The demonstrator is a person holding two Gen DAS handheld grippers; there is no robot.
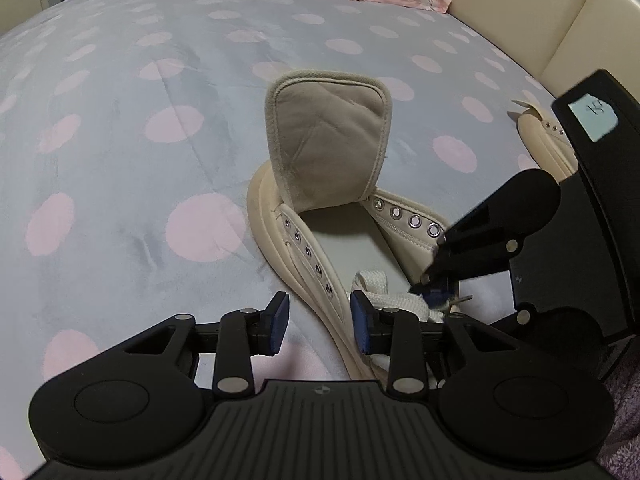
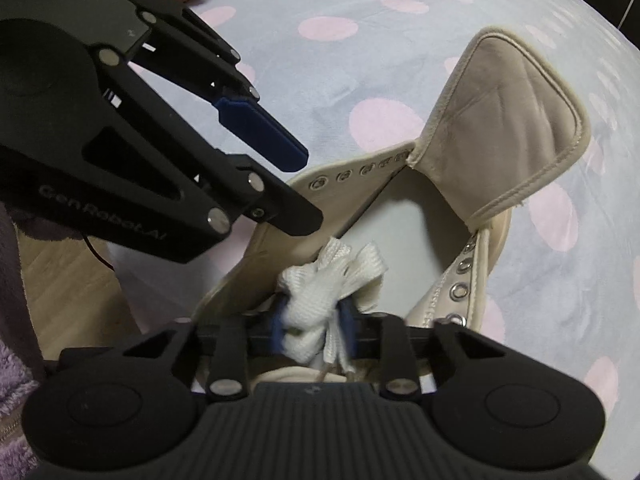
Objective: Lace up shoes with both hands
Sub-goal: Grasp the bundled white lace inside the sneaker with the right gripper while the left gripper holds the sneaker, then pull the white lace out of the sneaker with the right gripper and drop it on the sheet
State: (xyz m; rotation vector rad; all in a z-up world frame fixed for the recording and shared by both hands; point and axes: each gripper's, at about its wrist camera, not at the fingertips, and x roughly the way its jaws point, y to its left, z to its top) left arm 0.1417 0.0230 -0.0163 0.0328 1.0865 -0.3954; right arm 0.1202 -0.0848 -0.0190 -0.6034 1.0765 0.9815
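right gripper (image 2: 310, 330): pads are clamping the bunched white lace (image 2: 320, 292), sitting at 6 o'clock in its own view.
lace: soft, flat woven, light; it is crumpling in the clamp, so I'd judge a tip or single strand the better hold for threading.
left gripper (image 1: 318, 320): jaws part-open, straddling the shoe's near eyelet flap (image 1: 312, 256); can't tell if the pads are pressing it.
shoe (image 1: 404, 240): cream, lying on the spotted bedspread (image 1: 120, 120), toe toward 12 o'clock, eyelets empty.
tongue (image 1: 328, 144): padded, floppy, standing up at 12 o'clock, leaving the opening clear.
flaps: semi-stiff leather, probably needing steadying.
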